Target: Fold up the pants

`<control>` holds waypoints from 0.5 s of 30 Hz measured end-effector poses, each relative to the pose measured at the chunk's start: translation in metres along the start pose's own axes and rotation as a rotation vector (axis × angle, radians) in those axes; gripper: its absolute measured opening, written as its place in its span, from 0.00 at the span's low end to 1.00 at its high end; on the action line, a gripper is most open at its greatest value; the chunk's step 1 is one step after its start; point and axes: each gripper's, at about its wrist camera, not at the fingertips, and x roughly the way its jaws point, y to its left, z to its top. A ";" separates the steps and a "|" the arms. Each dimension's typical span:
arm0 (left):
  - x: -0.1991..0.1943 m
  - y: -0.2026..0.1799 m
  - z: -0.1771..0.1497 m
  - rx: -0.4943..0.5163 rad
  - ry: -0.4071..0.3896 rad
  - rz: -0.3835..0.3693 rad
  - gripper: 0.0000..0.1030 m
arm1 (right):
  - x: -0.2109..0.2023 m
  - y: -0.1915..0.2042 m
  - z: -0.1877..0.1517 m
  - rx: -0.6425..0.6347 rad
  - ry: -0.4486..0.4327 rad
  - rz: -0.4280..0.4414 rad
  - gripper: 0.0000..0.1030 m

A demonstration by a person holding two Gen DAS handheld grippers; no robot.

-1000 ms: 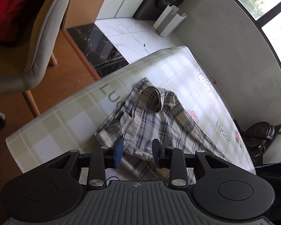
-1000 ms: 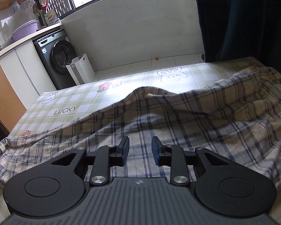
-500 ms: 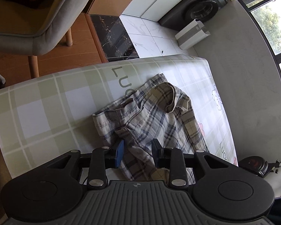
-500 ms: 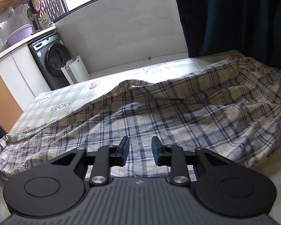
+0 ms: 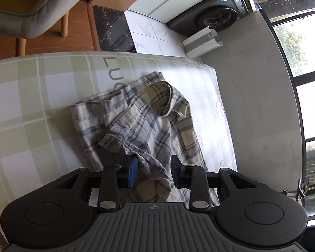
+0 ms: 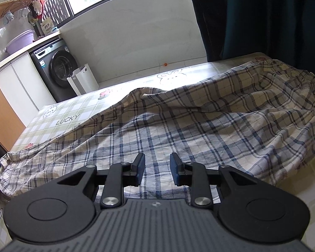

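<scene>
Lying lengthwise along mat (image 6: 69,113), plaid pants (image 6: 199,126); left gripper (image 5: 153,171), right gripper (image 6: 157,167) both parted, pinching nothing.

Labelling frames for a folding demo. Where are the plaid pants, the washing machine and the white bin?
plaid pants (image 6: 178,130): right wrist view, flat middle.
washing machine (image 6: 62,68): right wrist view, door.
white bin (image 6: 83,82): right wrist view, front wall.
</scene>
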 end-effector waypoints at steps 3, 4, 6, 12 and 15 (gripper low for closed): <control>0.005 0.002 -0.002 -0.018 0.005 -0.005 0.34 | -0.001 -0.004 -0.001 0.014 -0.001 -0.005 0.28; 0.006 0.004 -0.002 -0.031 -0.014 0.002 0.34 | -0.002 -0.005 -0.001 0.020 0.000 -0.006 0.28; 0.000 0.005 0.000 -0.018 -0.090 0.020 0.34 | -0.003 -0.007 -0.002 0.024 -0.001 -0.008 0.28; -0.009 0.012 0.011 -0.005 -0.161 0.034 0.25 | -0.012 -0.012 -0.004 -0.008 -0.011 -0.029 0.28; -0.009 0.010 0.010 0.028 -0.154 0.033 0.06 | -0.020 -0.020 -0.003 -0.003 -0.022 -0.050 0.28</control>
